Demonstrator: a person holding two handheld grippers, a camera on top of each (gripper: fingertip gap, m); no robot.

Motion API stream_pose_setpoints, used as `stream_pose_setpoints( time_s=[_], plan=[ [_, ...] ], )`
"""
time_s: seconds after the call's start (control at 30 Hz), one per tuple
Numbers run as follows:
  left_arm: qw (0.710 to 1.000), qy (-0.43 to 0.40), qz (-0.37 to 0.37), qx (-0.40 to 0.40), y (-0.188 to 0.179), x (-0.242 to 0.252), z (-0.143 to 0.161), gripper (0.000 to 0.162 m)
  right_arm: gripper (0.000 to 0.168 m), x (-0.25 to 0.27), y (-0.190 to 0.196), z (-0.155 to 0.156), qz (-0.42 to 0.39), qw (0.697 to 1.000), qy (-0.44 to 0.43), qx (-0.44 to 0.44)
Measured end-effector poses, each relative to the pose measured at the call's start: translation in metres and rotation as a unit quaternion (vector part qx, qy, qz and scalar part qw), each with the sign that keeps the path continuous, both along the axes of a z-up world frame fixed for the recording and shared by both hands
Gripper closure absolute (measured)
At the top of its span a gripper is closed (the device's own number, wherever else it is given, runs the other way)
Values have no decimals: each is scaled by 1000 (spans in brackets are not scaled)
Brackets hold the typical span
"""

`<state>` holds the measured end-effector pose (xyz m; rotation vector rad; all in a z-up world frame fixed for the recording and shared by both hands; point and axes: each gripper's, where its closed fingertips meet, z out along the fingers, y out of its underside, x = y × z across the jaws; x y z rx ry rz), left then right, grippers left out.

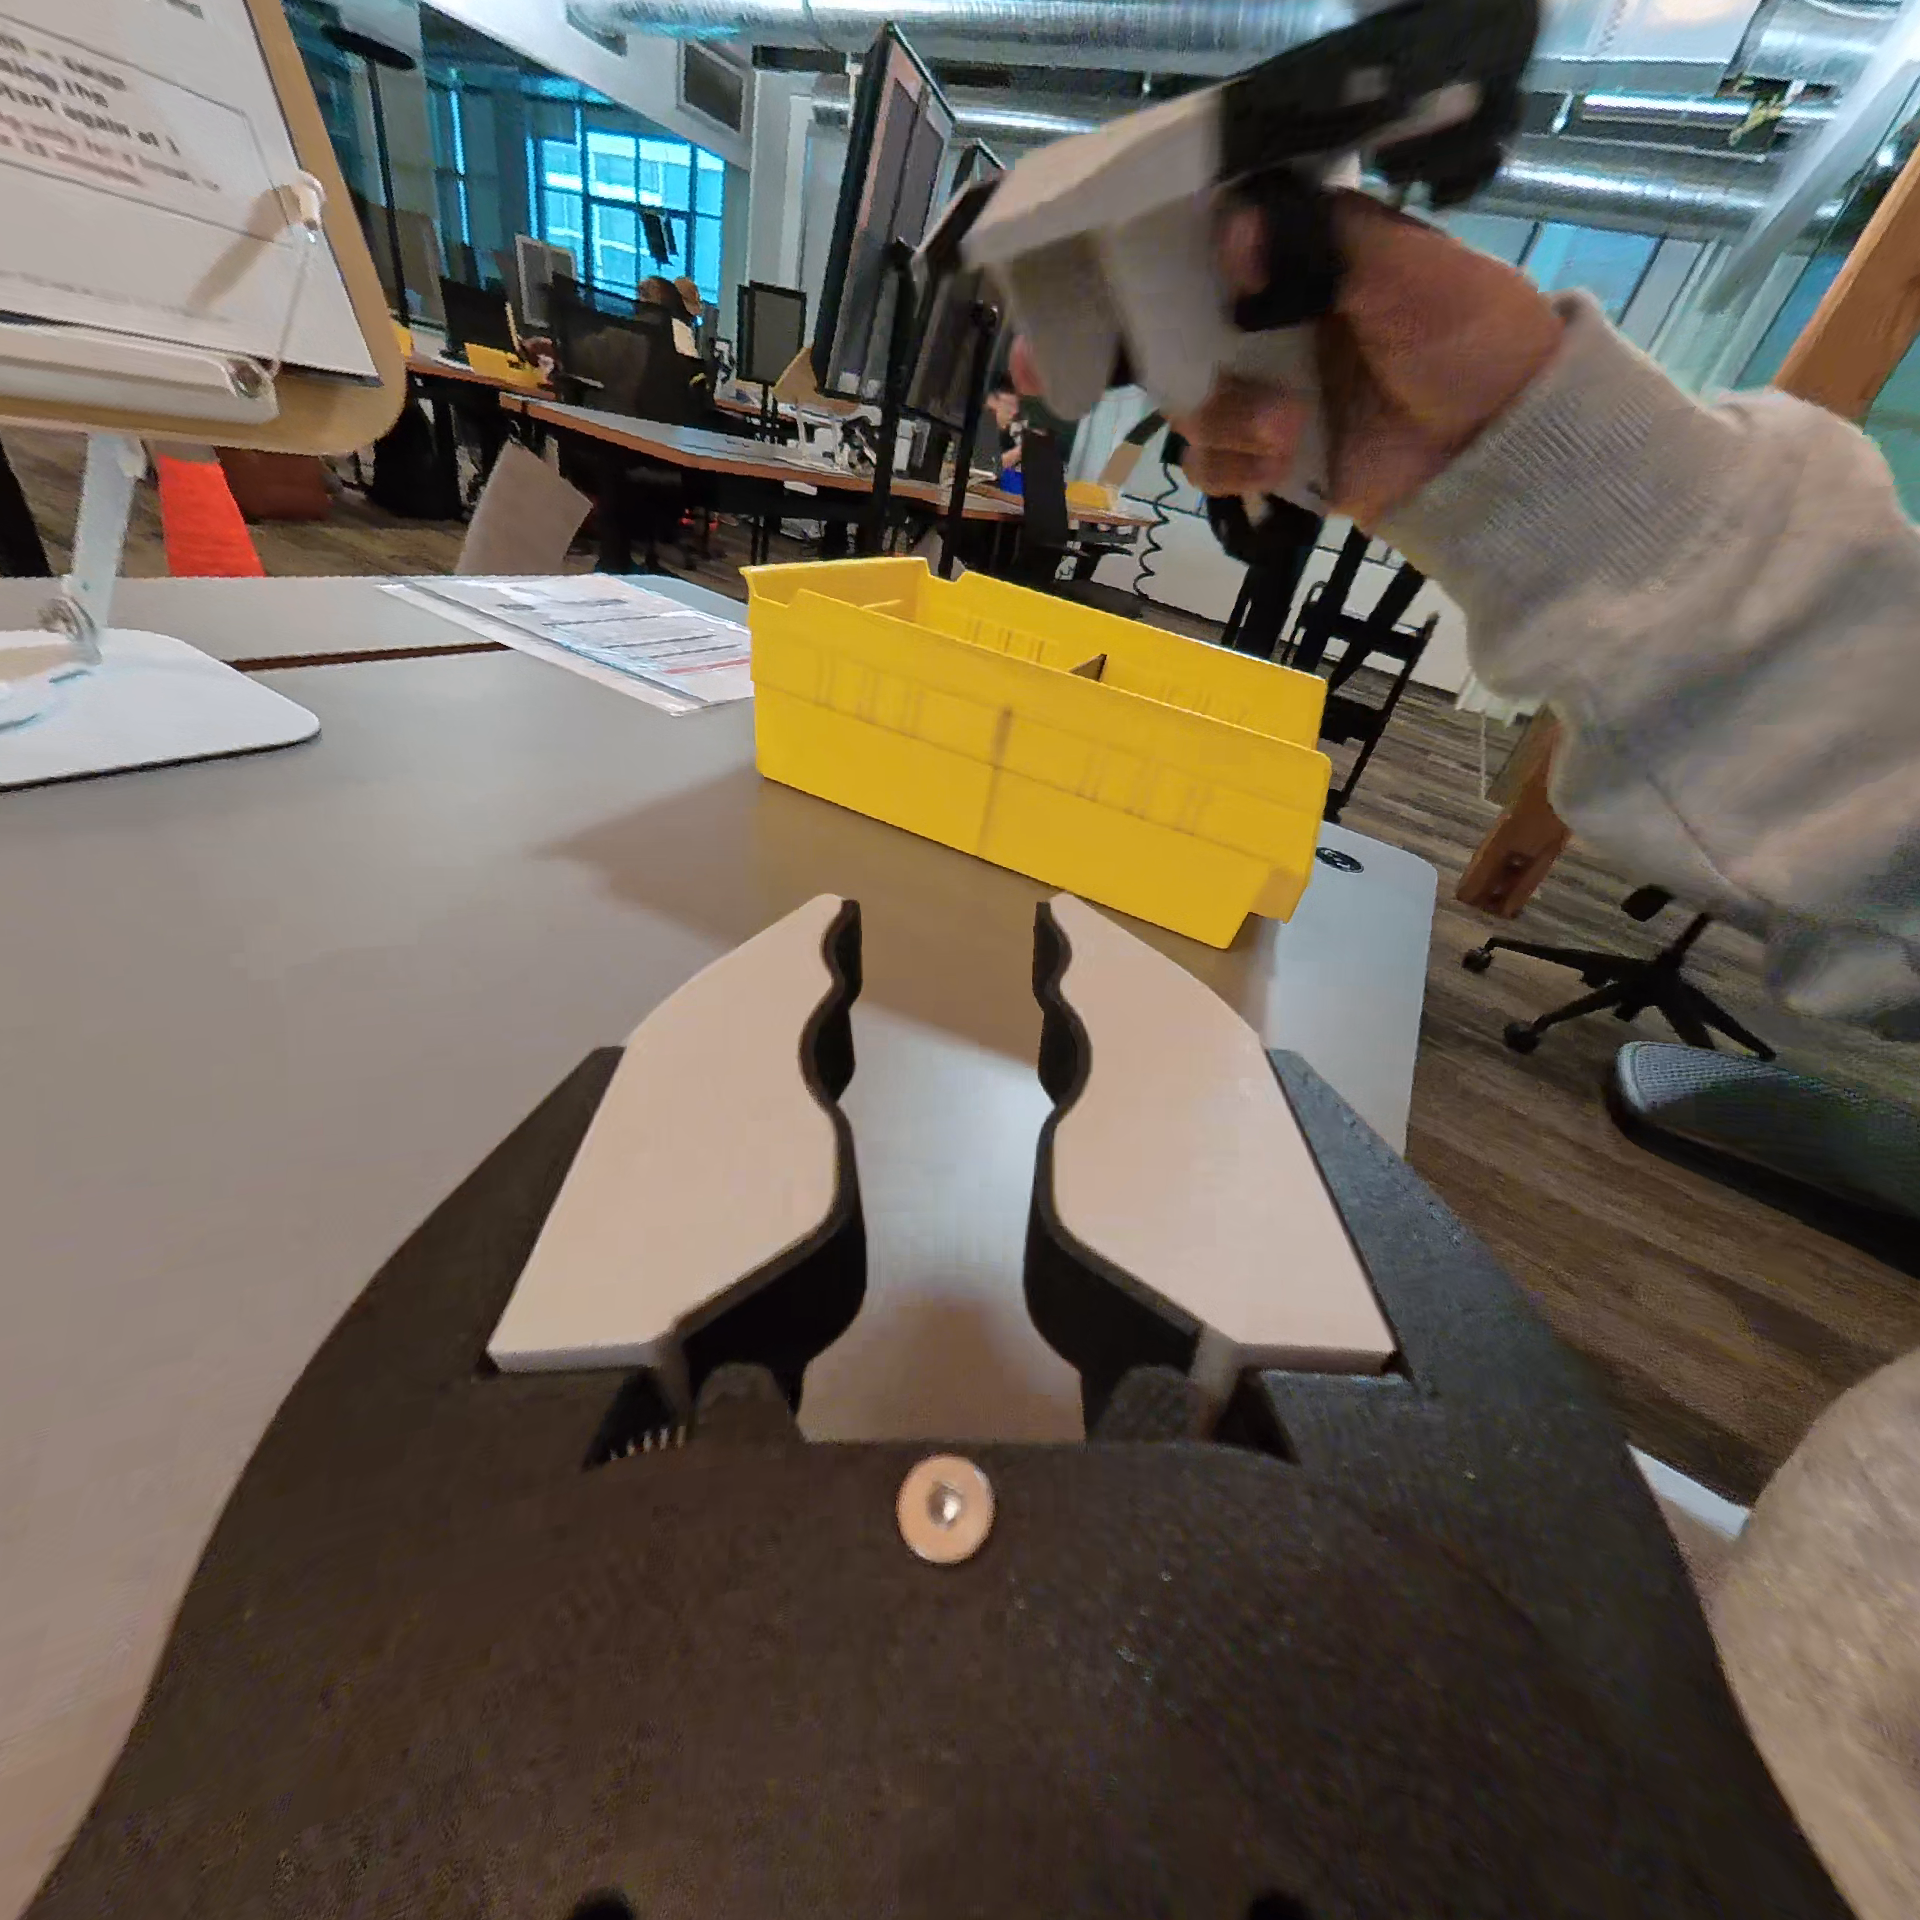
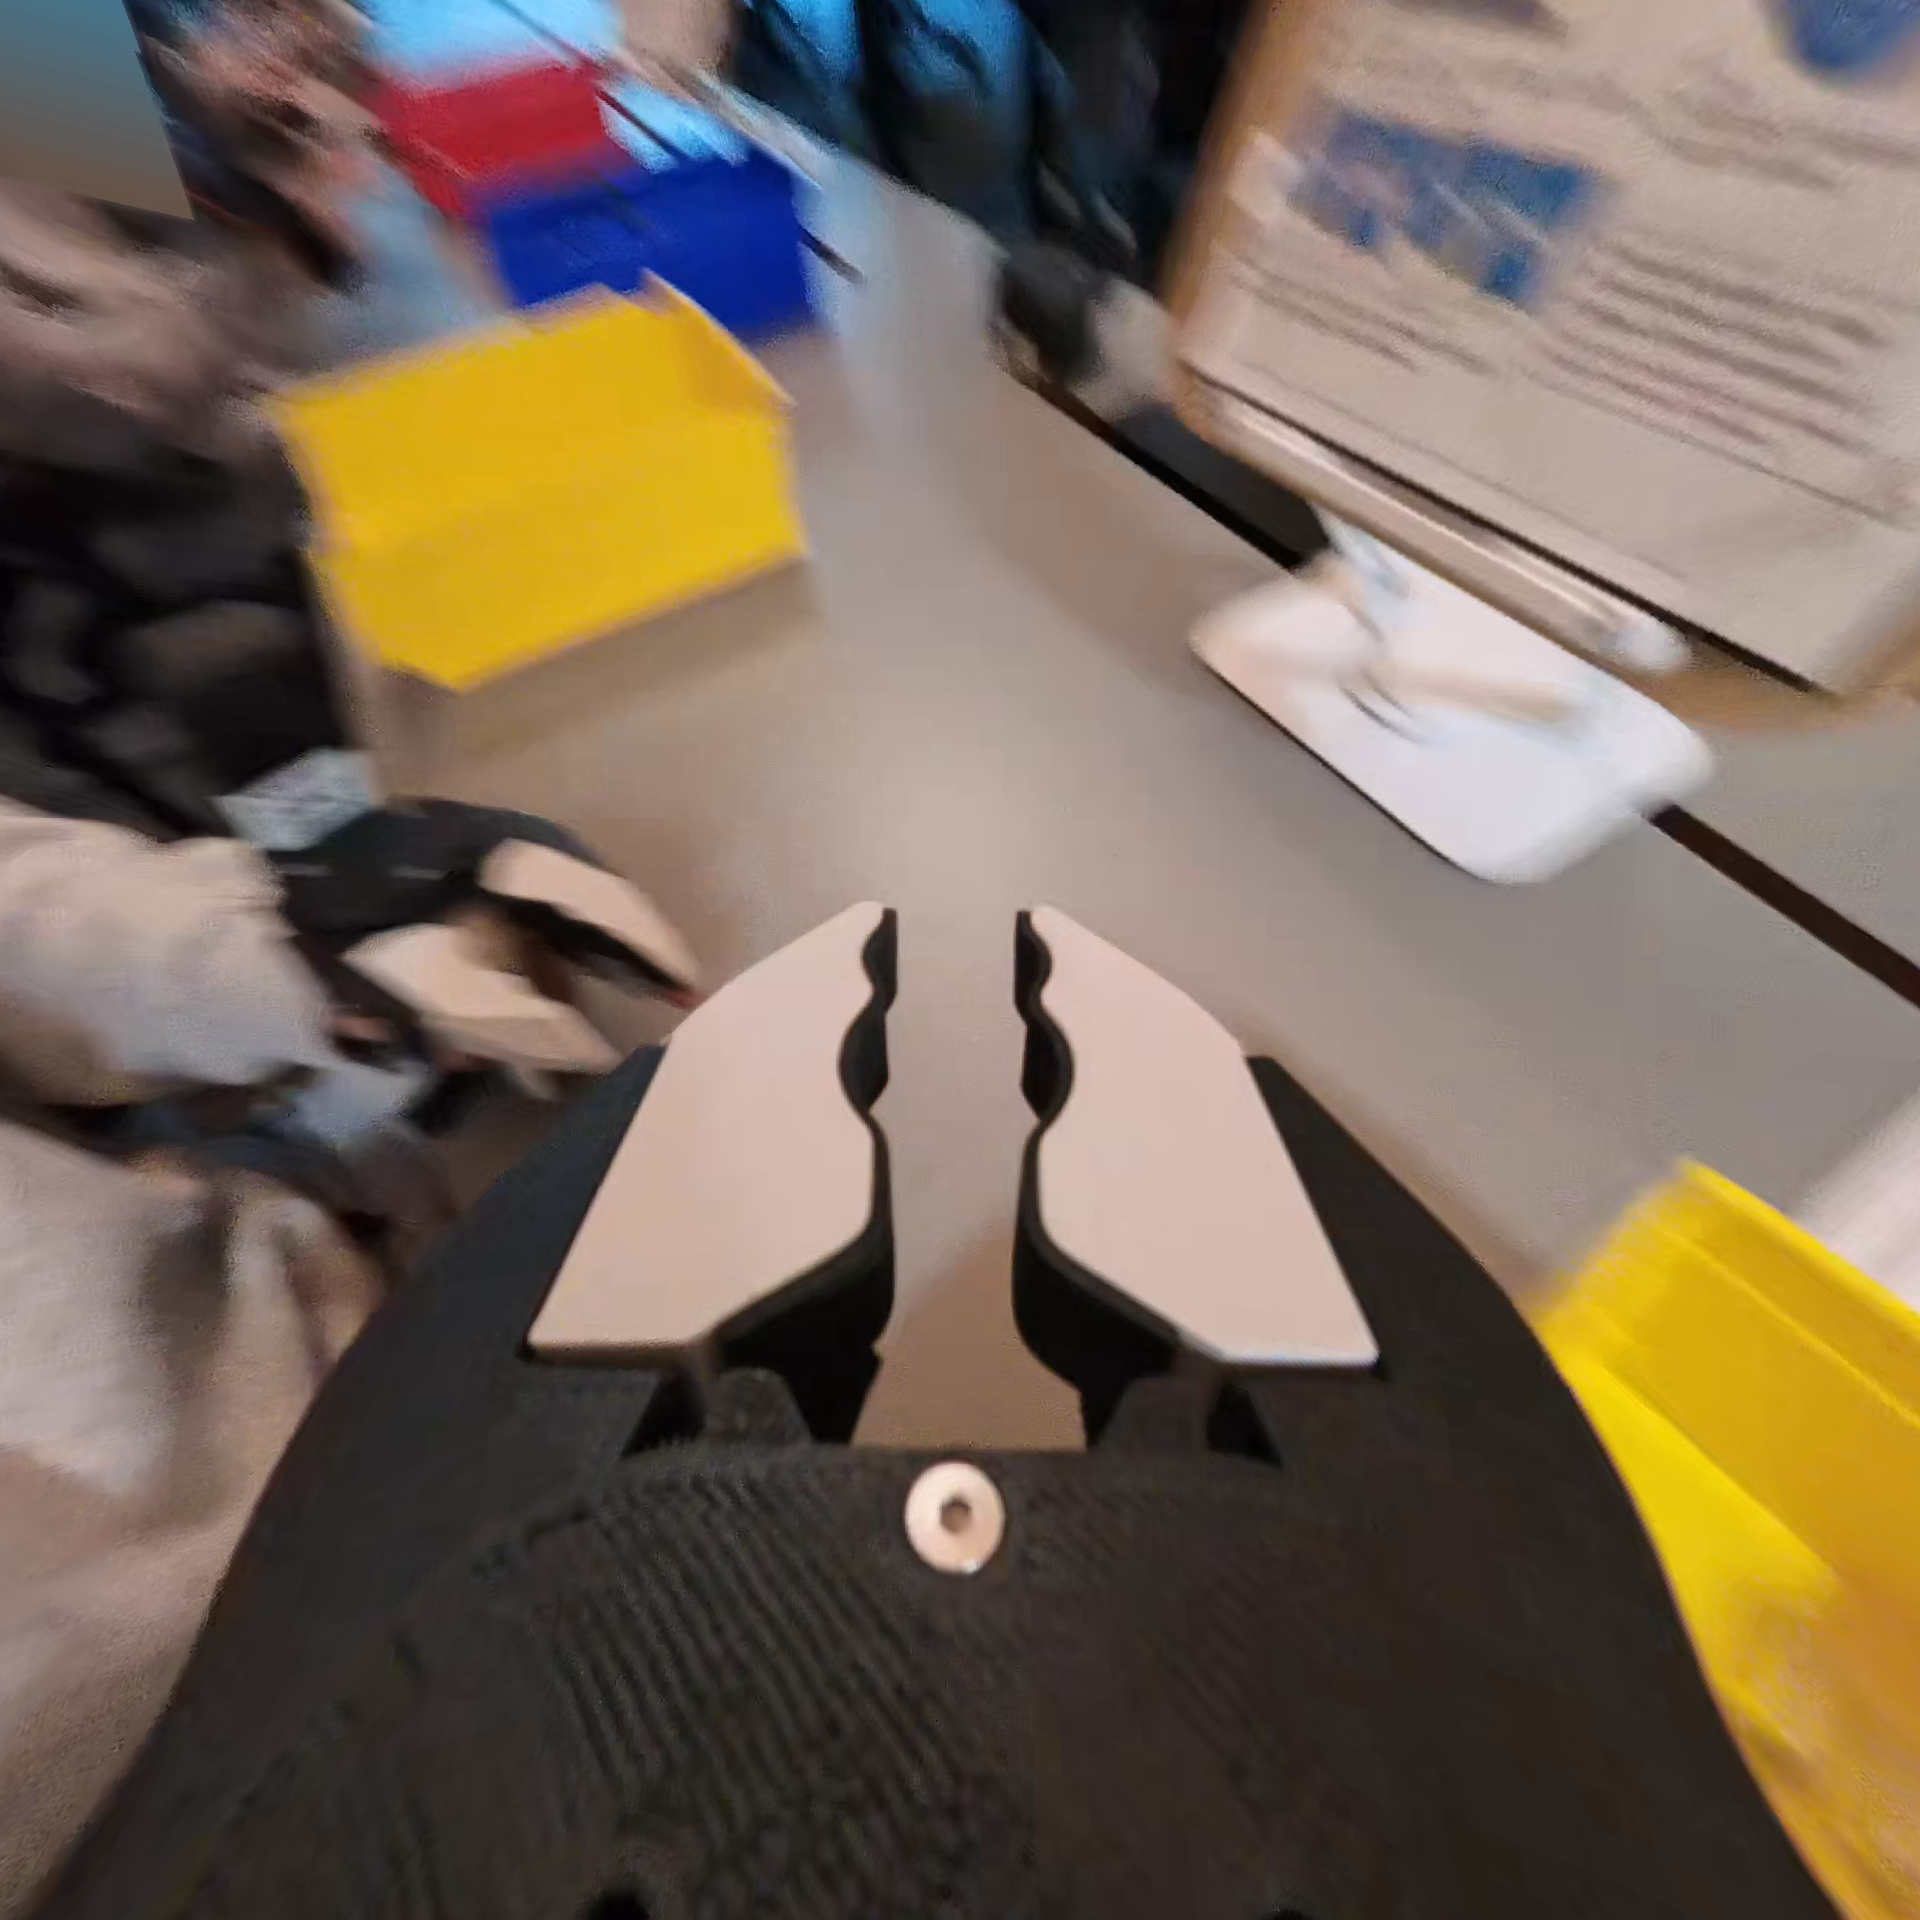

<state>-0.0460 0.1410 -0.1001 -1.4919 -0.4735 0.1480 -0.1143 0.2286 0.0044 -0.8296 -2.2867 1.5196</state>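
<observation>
My left gripper [image 1: 945, 914] is open and empty, low over the grey table [image 1: 364, 987], pointing at a yellow bin [image 1: 1039, 748] a short way ahead. My right gripper [image 1: 1049, 332], held by a hand in a grey sleeve [image 1: 1662, 623], hangs in the air above and behind that bin. In the blurred right wrist view my right gripper [image 2: 951, 920] is open and empty above the table [image 2: 987, 727]. One yellow bin [image 2: 1714, 1455] lies at its lower right, a second yellow bin [image 2: 540, 488] stands ahead on the left, and my left gripper [image 2: 520, 966] shows at left.
A white stand base [image 1: 135, 707] carrying a sign board [image 1: 156, 187] stands at the table's left. A laminated sheet [image 1: 613, 634] lies beyond the bin. Blue [image 2: 675, 239] and red [image 2: 488, 125] bins sit at the far edge. Office chairs [image 1: 1621, 977] stand on the floor at right.
</observation>
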Motion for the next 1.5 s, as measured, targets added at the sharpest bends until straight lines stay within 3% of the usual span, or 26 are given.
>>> stream_pose_setpoints(
  time_s=[0.03, 0.1, 0.17, 0.3, 0.47, 0.53, 0.6, 0.7, 0.83, 0.9, 1.1, 1.37, 1.5],
  plan=[
    [1000, -7, -3, 2, 0, 0, 0, 132, 147, 27, -28, 3, 42, 998, 19, -45],
    [1000, -15, 0, 11, -1, -1, 2, 137, 146, 72, -70, -8, 96, 986, 36, -128],
    [999, -16, 25, 23, -10, -8, 7, 147, 147, 95, -88, -27, 95, 980, 63, -164],
    [990, -3, 134, 48, -67, -48, 39, 162, 152, 103, -70, -37, 29, 978, 100, -178],
    [937, 79, 334, 70, -234, -103, 142, 161, 150, 104, -38, -54, -24, 975, 96, -201],
    [929, 53, 363, 57, -300, -113, 169, 158, 149, 104, -38, -68, -25, 982, 69, -172],
    [933, 0, 358, 17, -351, -119, 174, 155, 149, 108, -38, -66, -23, 985, 86, -149],
    [909, -105, 369, -164, -421, -130, 124, 150, 152, 111, -39, -69, -23, 986, 124, -105],
    [823, -290, 278, -400, -482, -92, 18, 134, 153, 109, -50, -89, -11, 992, 94, -82],
    [778, -345, 238, -469, -500, -71, -21, 130, 153, 107, -55, -90, -10, 993, 91, -76],
    [740, -420, 203, -485, -509, -63, -78, 133, 154, 110, -62, -81, -7, 991, 110, -70],
    [718, -454, 194, -490, -517, -59, -100, 129, 154, 113, -57, -79, -12, 990, 106, -89],
    [716, -460, 200, -486, -519, -62, -102, 141, 154, 114, -53, -72, -13, 988, 107, -113]
  ],
)
